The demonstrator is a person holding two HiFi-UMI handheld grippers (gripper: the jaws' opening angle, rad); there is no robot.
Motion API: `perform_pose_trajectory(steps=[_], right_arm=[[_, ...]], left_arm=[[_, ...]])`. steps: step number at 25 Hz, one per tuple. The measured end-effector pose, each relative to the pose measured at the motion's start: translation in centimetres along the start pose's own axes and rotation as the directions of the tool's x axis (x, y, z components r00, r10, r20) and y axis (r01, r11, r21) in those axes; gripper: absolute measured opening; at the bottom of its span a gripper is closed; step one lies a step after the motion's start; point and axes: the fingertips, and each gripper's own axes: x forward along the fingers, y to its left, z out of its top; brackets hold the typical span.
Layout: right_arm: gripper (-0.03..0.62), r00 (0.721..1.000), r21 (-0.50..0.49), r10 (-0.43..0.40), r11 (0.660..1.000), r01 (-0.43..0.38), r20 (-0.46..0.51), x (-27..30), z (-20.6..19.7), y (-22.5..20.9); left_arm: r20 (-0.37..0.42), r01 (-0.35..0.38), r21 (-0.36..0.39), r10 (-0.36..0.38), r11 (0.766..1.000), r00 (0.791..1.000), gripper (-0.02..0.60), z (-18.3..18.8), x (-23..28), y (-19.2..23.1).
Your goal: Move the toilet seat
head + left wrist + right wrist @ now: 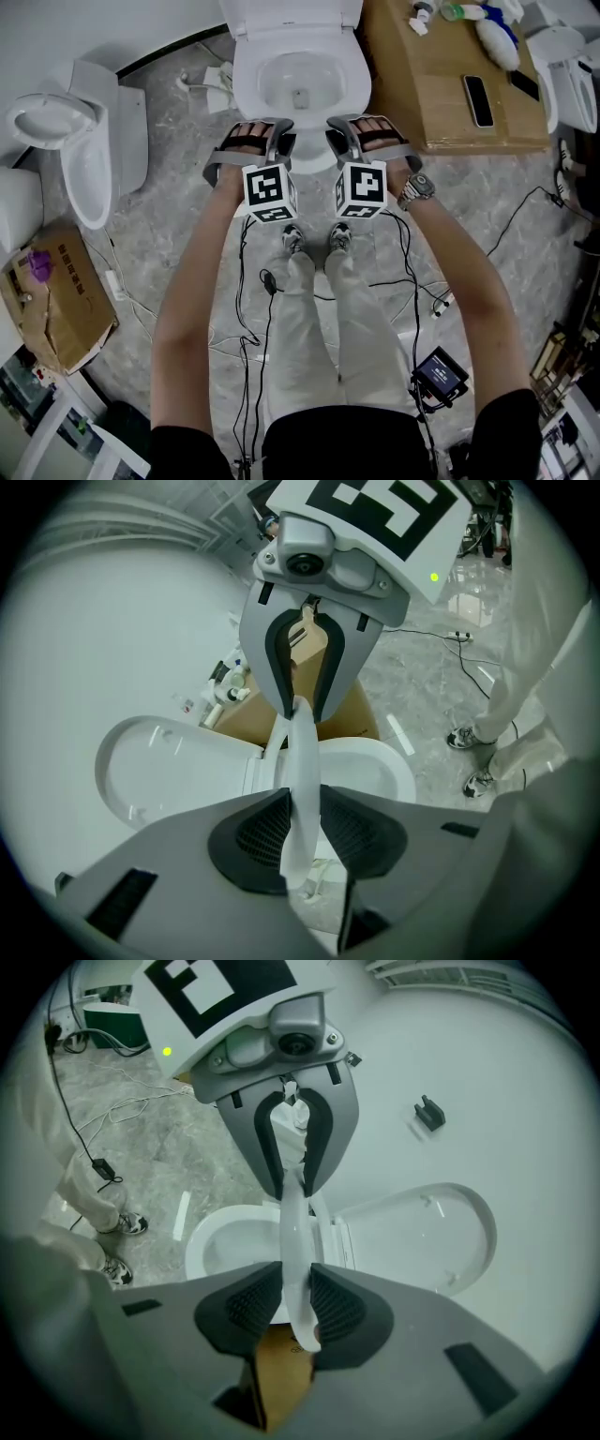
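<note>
A white toilet stands at the top middle of the head view, with its lid raised against the wall. Both grippers hold the front of the thin white toilet seat. It runs edge-on between the pads and is tilted up off the bowl. My left gripper is shut on the seat's front left. My right gripper is shut on the seat at its front right. Each gripper view shows the other gripper facing it across the seat.
A second toilet stands to the left. A cardboard box to the right carries a phone and bottles. Another box lies at lower left. Cables and a small screen device lie on the marble floor around my shoes.
</note>
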Motion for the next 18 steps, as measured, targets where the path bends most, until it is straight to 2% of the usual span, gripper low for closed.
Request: perform_pose_trajectory(steps=[7,18], right_arm=[[0.102,1.000,-0.007,-0.017,1.000,0.017,0.000,-0.4,0.2,-1.5],[0.098,1.000,0.001,0.003,1.000,-0.003,-0.012,-1.0,0.5,-4.4]], left_arm=[[0.000,-0.003,0.004,0.003,1.000,1.000,0.106,0.2,-0.5,1.6],[-0.005,0.018,0.016,-0.018,1.000,1.000,0.103,0.3,-1.2,4.3]])
